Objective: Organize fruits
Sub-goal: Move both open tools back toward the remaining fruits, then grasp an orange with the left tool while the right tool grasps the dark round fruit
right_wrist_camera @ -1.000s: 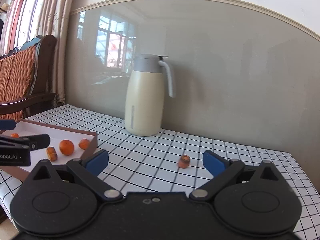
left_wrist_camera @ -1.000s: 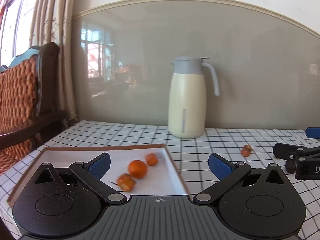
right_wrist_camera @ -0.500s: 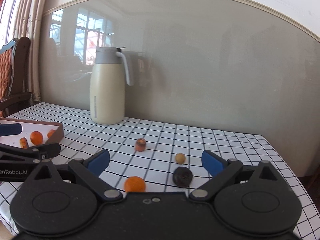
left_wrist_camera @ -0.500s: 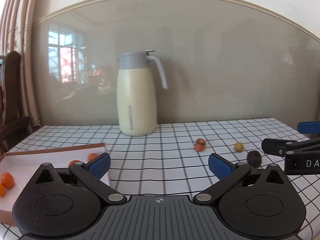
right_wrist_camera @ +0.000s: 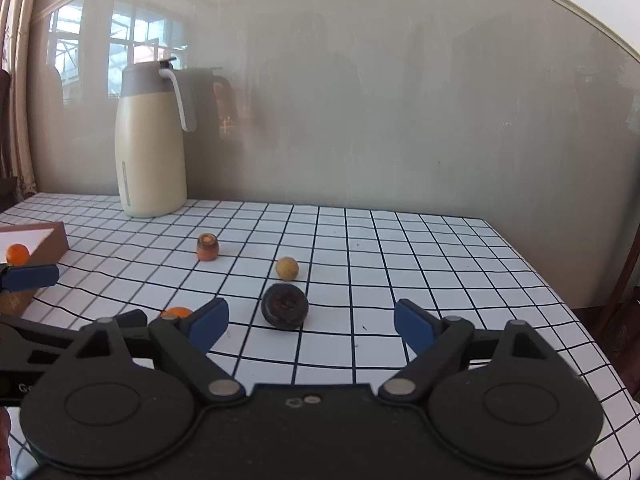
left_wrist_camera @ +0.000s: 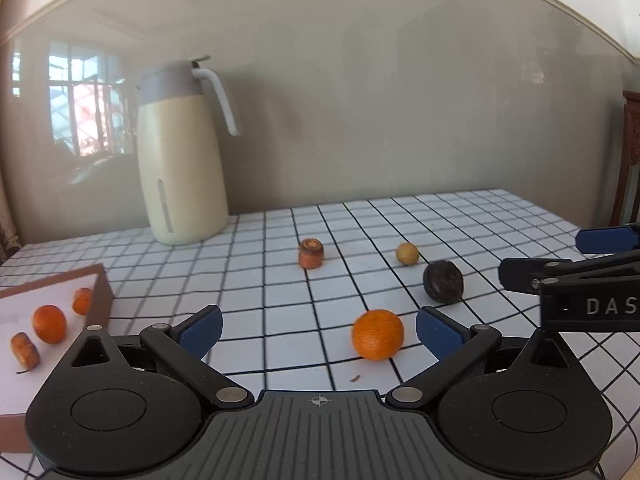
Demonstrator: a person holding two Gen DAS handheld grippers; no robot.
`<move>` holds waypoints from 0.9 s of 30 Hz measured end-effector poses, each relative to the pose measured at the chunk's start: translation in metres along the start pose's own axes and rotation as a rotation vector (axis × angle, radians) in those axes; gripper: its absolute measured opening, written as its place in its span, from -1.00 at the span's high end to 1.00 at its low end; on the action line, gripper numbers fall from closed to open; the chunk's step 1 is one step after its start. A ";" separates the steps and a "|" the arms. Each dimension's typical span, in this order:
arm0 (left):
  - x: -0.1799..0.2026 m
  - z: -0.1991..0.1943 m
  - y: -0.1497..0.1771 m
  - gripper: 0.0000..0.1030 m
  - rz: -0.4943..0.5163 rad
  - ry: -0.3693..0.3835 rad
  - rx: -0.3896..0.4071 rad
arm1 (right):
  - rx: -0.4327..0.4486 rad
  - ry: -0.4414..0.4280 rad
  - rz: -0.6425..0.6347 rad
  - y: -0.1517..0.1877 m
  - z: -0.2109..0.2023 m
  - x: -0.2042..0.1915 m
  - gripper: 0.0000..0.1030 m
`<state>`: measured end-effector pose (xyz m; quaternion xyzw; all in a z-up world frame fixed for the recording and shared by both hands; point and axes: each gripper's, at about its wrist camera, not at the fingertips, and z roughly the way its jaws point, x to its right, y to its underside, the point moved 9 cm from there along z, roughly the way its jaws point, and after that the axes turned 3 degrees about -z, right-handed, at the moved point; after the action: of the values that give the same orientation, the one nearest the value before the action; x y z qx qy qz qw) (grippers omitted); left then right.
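On the checked tablecloth an orange [left_wrist_camera: 377,334] lies between the fingers of my left gripper [left_wrist_camera: 319,330], close to the right pad and untouched; this gripper is open. My right gripper [right_wrist_camera: 311,322] is open with its jaws closing. A dark round fruit [right_wrist_camera: 285,306] sits between them, nearer the left pad, and neither pad presses on it. Beyond lie a small yellow fruit [right_wrist_camera: 287,268] and an orange stub [right_wrist_camera: 207,247]. A brown-rimmed white tray [left_wrist_camera: 96,280] at the left holds an orange [left_wrist_camera: 49,323] and two orange pieces.
A cream jug with a grey lid [left_wrist_camera: 182,160] stands at the back against the grey wall. The table's right edge [right_wrist_camera: 560,292] runs close to my right gripper. A dark wooden chair [left_wrist_camera: 630,160] shows at the far right.
Both views have swung right and come lower: the tray slid to the left edge, and the loose fruits came into view and closer. The right jaws have narrowed a little.
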<state>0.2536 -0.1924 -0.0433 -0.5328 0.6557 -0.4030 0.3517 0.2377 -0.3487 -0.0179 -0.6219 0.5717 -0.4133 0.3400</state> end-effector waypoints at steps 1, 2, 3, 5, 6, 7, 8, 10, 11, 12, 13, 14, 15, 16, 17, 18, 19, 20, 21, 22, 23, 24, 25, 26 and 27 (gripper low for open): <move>0.004 0.004 0.002 -0.99 -0.002 0.015 -0.015 | -0.010 0.000 0.002 0.001 0.003 0.001 -0.54; 0.008 0.008 0.003 -0.98 0.003 0.023 -0.026 | -0.011 0.002 0.003 0.001 0.005 0.001 -0.53; 0.012 0.013 0.005 -0.88 0.017 0.021 -0.037 | -0.013 0.006 0.003 0.001 0.007 0.002 -0.53; 0.017 0.021 0.008 -0.68 0.027 0.029 -0.061 | -0.024 0.013 0.002 0.002 0.010 0.003 -0.53; 0.019 0.025 0.009 -0.52 0.020 0.038 -0.076 | -0.025 0.013 0.004 0.003 0.011 0.004 -0.53; 0.021 0.031 0.011 -0.43 0.012 0.045 -0.093 | -0.029 0.016 0.007 0.004 0.013 0.004 -0.53; 0.021 0.037 0.013 -0.35 0.007 0.051 -0.109 | -0.039 0.018 0.010 0.006 0.015 0.005 -0.53; 0.024 0.046 0.017 -0.34 -0.005 0.066 -0.131 | -0.044 0.019 0.015 0.008 0.018 0.004 -0.54; 0.026 0.048 0.019 -0.32 -0.011 0.075 -0.137 | -0.050 0.022 0.019 0.010 0.021 0.004 -0.54; 0.027 0.050 0.020 -0.21 -0.009 0.077 -0.143 | -0.058 0.018 0.025 0.011 0.025 0.003 -0.53; 0.029 0.051 0.021 -0.11 -0.001 0.079 -0.145 | -0.058 0.016 0.030 0.011 0.026 0.003 -0.53; 0.029 0.053 0.021 0.04 0.005 0.077 -0.145 | -0.053 0.019 0.036 0.011 0.028 0.002 -0.53; 0.027 0.055 0.021 0.07 0.000 0.076 -0.147 | -0.060 0.019 0.042 0.012 0.031 0.002 -0.54; 0.023 0.057 0.020 0.10 -0.018 0.072 -0.151 | -0.073 0.011 0.044 0.013 0.034 0.000 -0.52; 0.018 0.059 0.020 0.14 -0.038 0.068 -0.160 | -0.070 0.007 0.040 0.012 0.036 -0.002 -0.51; 0.013 0.061 0.020 0.17 -0.064 0.069 -0.169 | -0.063 0.010 0.036 0.010 0.037 -0.003 -0.52; 0.009 0.062 0.019 0.18 -0.081 0.069 -0.171 | -0.060 0.011 0.035 0.010 0.039 -0.005 -0.52; 0.004 0.063 0.018 0.18 -0.086 0.061 -0.171 | -0.062 0.006 0.040 0.011 0.041 -0.006 -0.52; 0.000 0.063 0.015 0.18 -0.074 0.048 -0.155 | -0.067 0.002 0.044 0.012 0.045 -0.007 -0.51; -0.005 0.064 0.013 0.18 -0.054 0.025 -0.141 | -0.072 0.000 0.046 0.013 0.048 -0.009 -0.51; -0.010 0.066 0.012 0.18 -0.047 0.009 -0.140 | -0.081 -0.006 0.048 0.015 0.052 -0.010 -0.49; -0.016 0.068 0.012 0.18 -0.059 0.004 -0.146 | -0.086 -0.015 0.049 0.015 0.055 -0.013 -0.44; -0.022 0.071 0.013 0.18 -0.074 0.000 -0.152 | -0.087 -0.020 0.052 0.015 0.059 -0.015 -0.42; -0.028 0.074 0.014 0.18 -0.088 0.001 -0.162 | -0.094 -0.022 0.055 0.016 0.063 -0.017 -0.42; -0.032 0.076 0.014 0.18 -0.097 0.002 -0.165 | -0.103 -0.029 0.059 0.015 0.067 -0.019 -0.40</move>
<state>0.3213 -0.1713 -0.0875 -0.5907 0.6606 -0.3646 0.2861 0.2916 -0.3348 -0.0621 -0.6273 0.6055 -0.3640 0.3278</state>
